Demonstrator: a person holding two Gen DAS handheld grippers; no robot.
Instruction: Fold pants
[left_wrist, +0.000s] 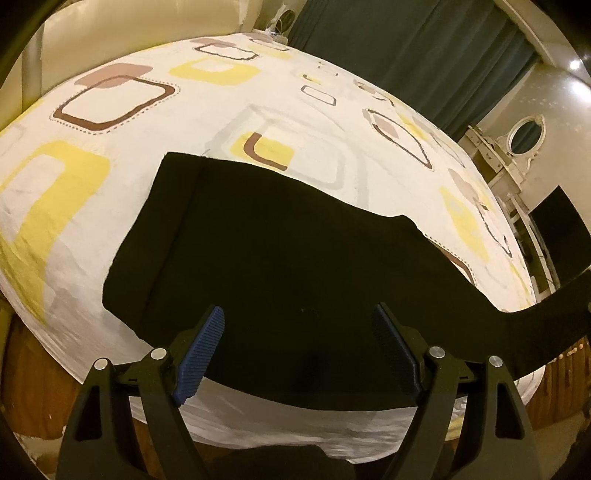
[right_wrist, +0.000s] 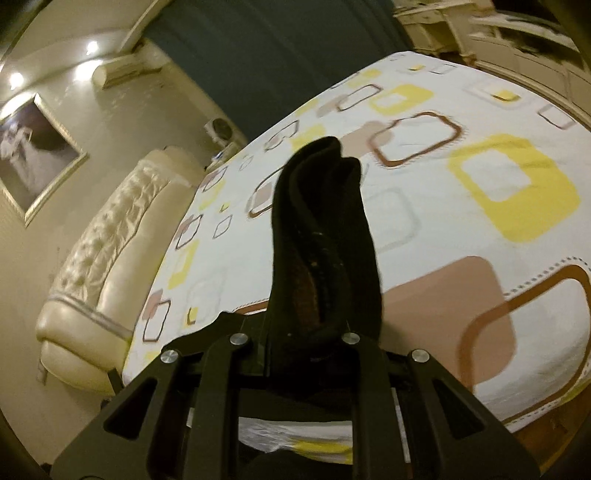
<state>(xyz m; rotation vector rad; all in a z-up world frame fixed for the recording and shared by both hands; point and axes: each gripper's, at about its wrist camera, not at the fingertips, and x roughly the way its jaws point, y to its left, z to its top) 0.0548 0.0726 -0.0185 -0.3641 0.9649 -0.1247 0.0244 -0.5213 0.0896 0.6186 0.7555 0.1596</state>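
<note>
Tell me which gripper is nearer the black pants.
Right. The right gripper is shut on a bunched end of the black pants; the left gripper hovers open just above them, not touching.

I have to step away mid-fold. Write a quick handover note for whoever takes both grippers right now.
Left gripper: open, empty, poised over the black pants near the bed's front edge.
Right gripper: shut on a bunched end of the pants, lifted above the patterned sheet.
Pants: wide part lies flat on the bed; one end trails off right, up to the right gripper.
Done: end picked up.
Left: carry it across, lay it down, smooth, finish folding.
</note>
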